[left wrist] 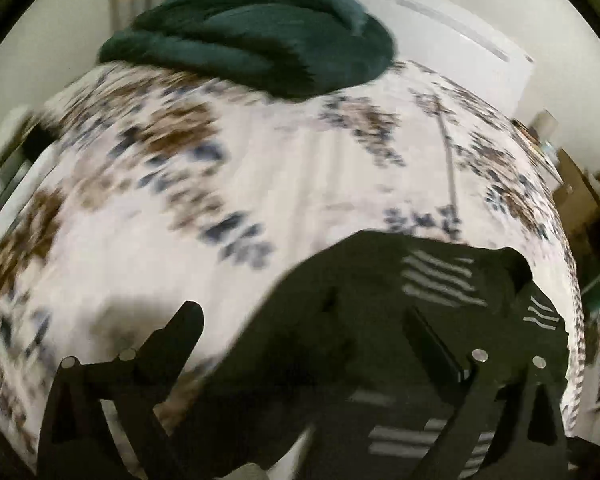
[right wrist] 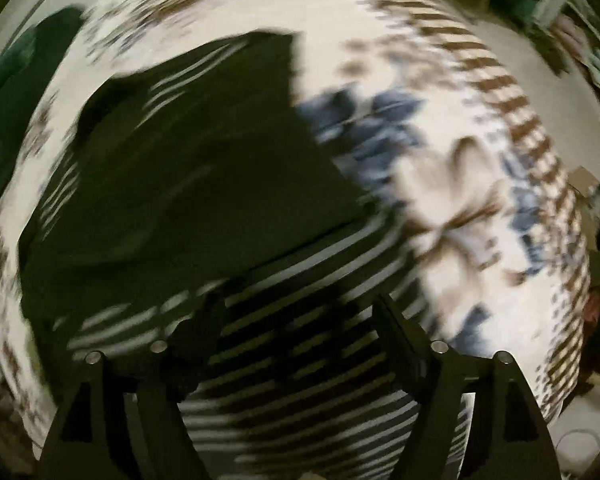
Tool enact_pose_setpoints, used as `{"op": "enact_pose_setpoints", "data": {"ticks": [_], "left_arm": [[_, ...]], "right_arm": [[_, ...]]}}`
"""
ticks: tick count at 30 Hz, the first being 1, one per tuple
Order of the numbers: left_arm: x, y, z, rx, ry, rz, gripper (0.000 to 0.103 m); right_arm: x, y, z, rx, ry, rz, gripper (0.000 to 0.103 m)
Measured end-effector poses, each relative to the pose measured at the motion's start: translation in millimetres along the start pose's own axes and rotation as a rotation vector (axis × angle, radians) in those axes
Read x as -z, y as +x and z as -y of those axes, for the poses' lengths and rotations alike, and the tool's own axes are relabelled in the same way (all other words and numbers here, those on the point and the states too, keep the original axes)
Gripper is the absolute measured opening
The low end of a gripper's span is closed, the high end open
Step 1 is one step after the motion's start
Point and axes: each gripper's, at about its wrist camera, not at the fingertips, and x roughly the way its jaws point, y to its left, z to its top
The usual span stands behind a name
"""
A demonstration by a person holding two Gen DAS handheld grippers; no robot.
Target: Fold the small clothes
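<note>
Your left gripper (left wrist: 304, 330) has its fingers spread as wide as they go, with nothing pinched between them; one finger hangs over the floral bedspread (left wrist: 284, 168), the other over the dark garment. Your right gripper (right wrist: 300, 312) is also parted, its jaws standing over the striped part of the cloth without pressing on it (the blur makes the fingertips hard to read, but no fabric is bunched between them).

The striped garment (right wrist: 188, 184), dark with pale bands, lies on the bedspread close to the bed's near edge, toward the corner on your right side. In the right wrist view it looks as if one plain dark panel is laid over the striped body, with a fairly straight fold line running across it, so I judge at least one fold is down. The outline is still uneven, with a lumpy far corner, so it does not read as a finished packet. What is probably left: another fold to bring it into a compact rectangle, some smoothing, then setting it aside.

A dark green blanket (left wrist: 256, 36) sits bunched at the bed's far edge, well apart from the garment; whether that belongs to your job I cannot tell.
</note>
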Motion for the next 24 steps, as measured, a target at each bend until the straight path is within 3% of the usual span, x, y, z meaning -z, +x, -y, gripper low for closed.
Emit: {"op": "enact_pose_setpoints", "data": {"ticks": [5,10,13,17,18,19,20,21,22,24], "left_arm": [[42.8,-40.1,-76.1,-0.082,-0.102,-0.065,0.102],[120.1,-51.5,-132.7,-0.143,-0.174,-0.212,0.102],[163.6,-51.3,-144.4,-0.131,-0.197,-0.292,0.101],[200.4,-37.3,-125.9,-0.109,-0.133,-0.314,0.101],[207.0,-25.4,-118.4,-0.106,-0.093,-0.335,0.093],[212.1,-12.6,-111.5,-0.105,-0.058,-0.358,0.052],[215.2,1.8,-105.7,-0.106,-0.027,-0.393,0.032],[214.1,5.7,-104.2,-0.103,-0.021,-0.394,0.026],[209.1,2.7,-105.5,-0.094,-0.028,-0.366,0.012],[195.1,-11.5,-115.5,-0.079,-0.055,-0.303,0.010]], "right_arm": [[34.1,10.0,-37.9,-0.053,-0.097,-0.081,0.078],[76.3,25.3,-63.3,-0.066,-0.159,-0.156,0.078],[93.6,35.1,-71.5,-0.045,-0.183,-0.196,0.078],[115.0,42.2,-77.9,-0.005,-0.225,-0.227,0.078],[117.7,43.1,-78.6,0.003,-0.233,-0.230,0.078],[121.4,44.1,-79.8,0.013,-0.243,-0.232,0.078],[124.2,45.0,-81.1,0.022,-0.253,-0.234,0.078],[126.2,45.7,-82.5,0.029,-0.261,-0.235,0.078],[128.6,45.9,-84.0,0.036,-0.268,-0.235,0.078],[131.2,45.0,-85.7,0.043,-0.279,-0.235,0.078]]}}
